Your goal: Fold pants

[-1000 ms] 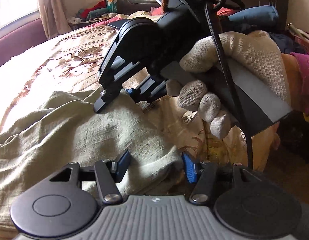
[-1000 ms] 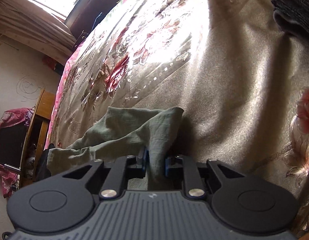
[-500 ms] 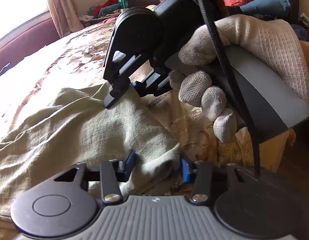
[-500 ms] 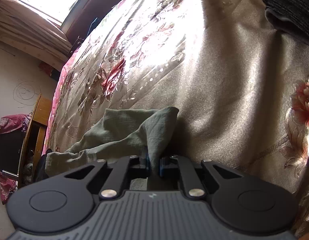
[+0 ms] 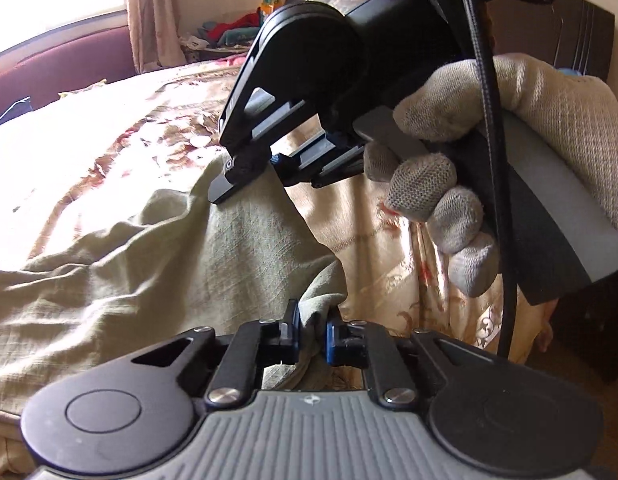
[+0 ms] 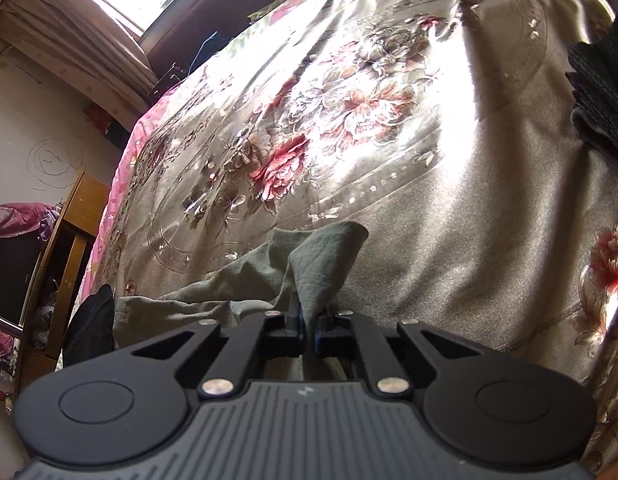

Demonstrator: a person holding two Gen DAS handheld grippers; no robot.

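left gripper (image 5: pixel 312 330): black linkage arms, silver screws, blue pads, ribbed grey housing, round black discs | right gripper (image 6: pixel 307 326): same black arms, silver screws, blue pads, darker ribbed housing, small bolt mark | right hand (image 5: pixel 509 152): beige knit glove, grey-black handle, braided black cable

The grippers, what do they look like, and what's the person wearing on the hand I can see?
Each gripper is black, with round side discs, silver screws, blue finger pads and a ribbed grey body bearing a small logo. The right gripper, seen from the left wrist, has a braided black cable running down its grey-and-black handle. The right hand wears a beige knit glove.
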